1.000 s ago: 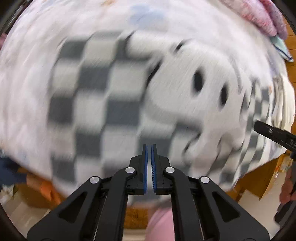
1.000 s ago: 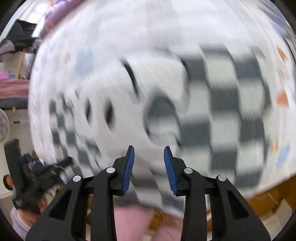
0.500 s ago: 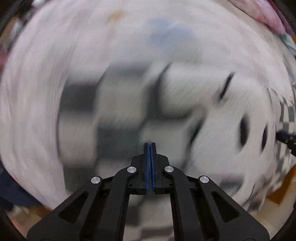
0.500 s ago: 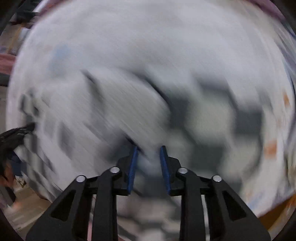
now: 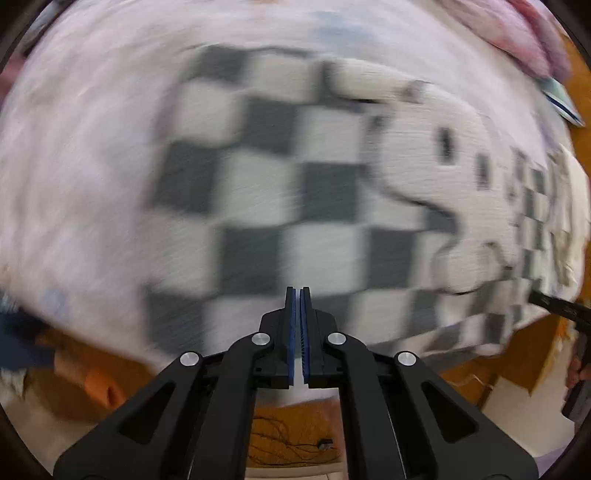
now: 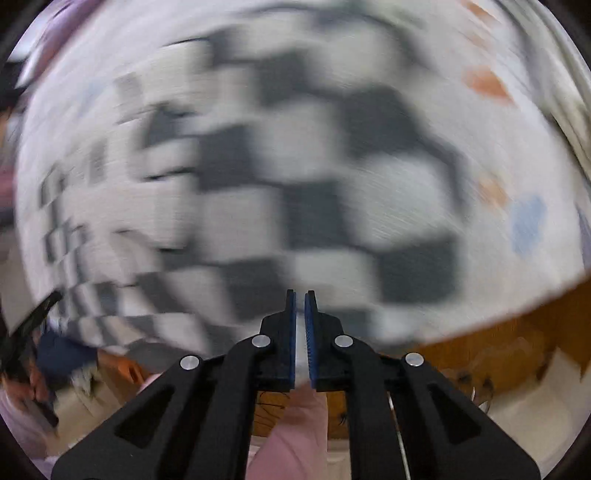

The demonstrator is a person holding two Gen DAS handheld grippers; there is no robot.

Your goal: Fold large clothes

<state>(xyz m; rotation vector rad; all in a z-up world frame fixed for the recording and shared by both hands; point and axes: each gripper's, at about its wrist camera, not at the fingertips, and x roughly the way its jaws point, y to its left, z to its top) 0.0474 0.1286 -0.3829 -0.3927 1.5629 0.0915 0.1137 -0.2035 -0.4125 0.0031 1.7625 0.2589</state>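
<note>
A large grey-and-white checkered garment (image 5: 266,206) with a white cartoon face (image 5: 436,155) lies spread on a white bed sheet; it also fills the right wrist view (image 6: 295,206). Both views are motion-blurred. My left gripper (image 5: 297,295) is shut with its pads together, at the garment's near edge, with no cloth visible between them. My right gripper (image 6: 300,299) is nearly shut with a thin pale sliver between the pads, at the near hem; I cannot tell if it pinches cloth. The right gripper's tip shows at the left wrist view's right edge (image 5: 554,304).
The bed sheet (image 5: 74,147) has small orange and blue prints (image 6: 484,83). Pink bedding (image 5: 517,33) lies at the far right corner. The wooden bed frame (image 6: 517,332) runs along the near edge, with floor and cables below. Dark blue cloth (image 5: 18,343) sits at lower left.
The right gripper has closed from wide open to nearly shut. Both grippers swept over the garment and pulled back toward its near edge. The left gripper stayed shut.
</note>
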